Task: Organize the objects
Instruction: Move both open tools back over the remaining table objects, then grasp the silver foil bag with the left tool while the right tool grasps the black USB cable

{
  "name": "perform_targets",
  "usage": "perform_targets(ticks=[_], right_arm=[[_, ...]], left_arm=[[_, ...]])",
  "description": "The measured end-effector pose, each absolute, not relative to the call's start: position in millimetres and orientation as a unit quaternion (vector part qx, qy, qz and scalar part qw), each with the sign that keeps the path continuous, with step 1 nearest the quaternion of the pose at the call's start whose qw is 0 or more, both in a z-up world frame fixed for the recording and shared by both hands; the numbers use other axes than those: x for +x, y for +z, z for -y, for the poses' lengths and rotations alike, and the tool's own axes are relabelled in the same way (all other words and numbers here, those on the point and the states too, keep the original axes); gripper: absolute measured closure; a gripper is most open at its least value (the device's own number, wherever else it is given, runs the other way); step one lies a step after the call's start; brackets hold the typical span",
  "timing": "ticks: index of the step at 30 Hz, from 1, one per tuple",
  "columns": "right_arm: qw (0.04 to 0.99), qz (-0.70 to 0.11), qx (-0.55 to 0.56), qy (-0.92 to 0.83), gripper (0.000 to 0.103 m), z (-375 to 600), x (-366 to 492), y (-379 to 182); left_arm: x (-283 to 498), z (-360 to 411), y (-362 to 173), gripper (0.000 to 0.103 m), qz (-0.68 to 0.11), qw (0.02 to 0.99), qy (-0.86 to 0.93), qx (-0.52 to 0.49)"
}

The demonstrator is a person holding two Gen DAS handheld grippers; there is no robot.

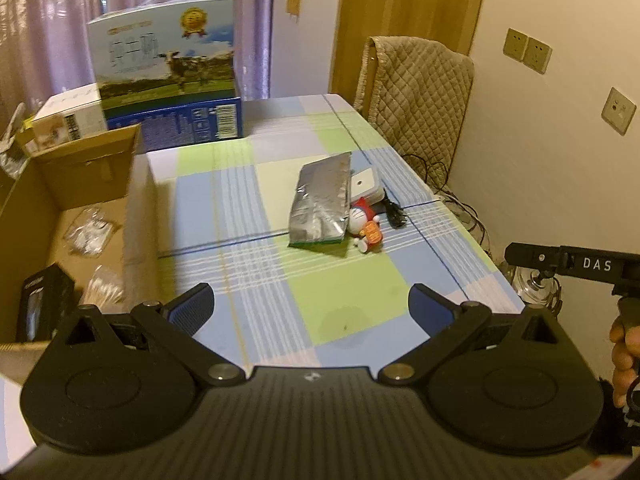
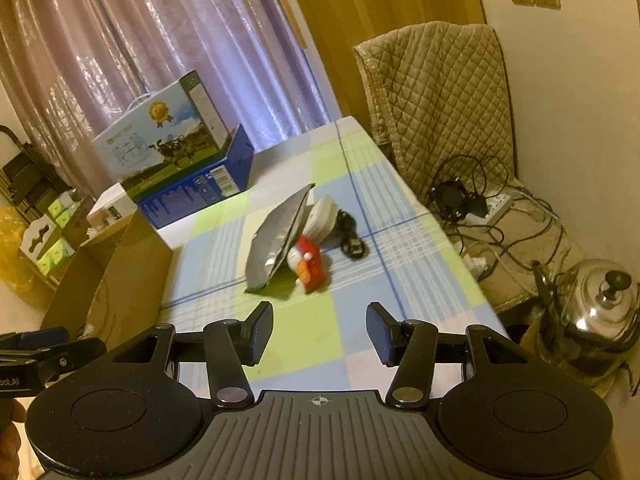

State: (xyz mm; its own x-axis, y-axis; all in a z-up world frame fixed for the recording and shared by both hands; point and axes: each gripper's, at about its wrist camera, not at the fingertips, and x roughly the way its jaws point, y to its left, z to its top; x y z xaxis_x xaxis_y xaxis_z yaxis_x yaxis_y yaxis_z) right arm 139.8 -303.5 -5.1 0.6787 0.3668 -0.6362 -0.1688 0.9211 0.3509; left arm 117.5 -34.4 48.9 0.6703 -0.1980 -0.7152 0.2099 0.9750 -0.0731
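Four loose things are left on the table (image 1: 248, 280), clustered well ahead of my empty grippers, right of the box (image 1: 80, 184). My left gripper (image 1: 310, 308) is spread wide over bare cloth. Leftmost lies the foil pouch (image 1: 320, 204), which I judge light, crinkly and slick; I would pinch its near edge. Touching its right side, the toy (image 1: 366, 228) looks small, hard and light, so I would take it by the body. Behind sit a white device (image 1: 366, 186) and black cable (image 1: 394, 212). My right gripper (image 2: 320, 334) is also spread.
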Motion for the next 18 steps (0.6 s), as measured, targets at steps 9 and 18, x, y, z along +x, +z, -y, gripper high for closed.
perform_targets(ticks=[9,18], right_arm=[[0.908,-0.383,0.072,0.157,0.054,304.0,184.7,-13.3],[0.899,-0.398,0.011,0.182,0.054,287.9,246.5,-39.8]], left_arm=[[173.5,50.0,34.3,0.001,-0.404,0.906,-0.125,0.028],[239.1,59.5,13.1,0.002,-0.419,0.897,-0.132,0.042]])
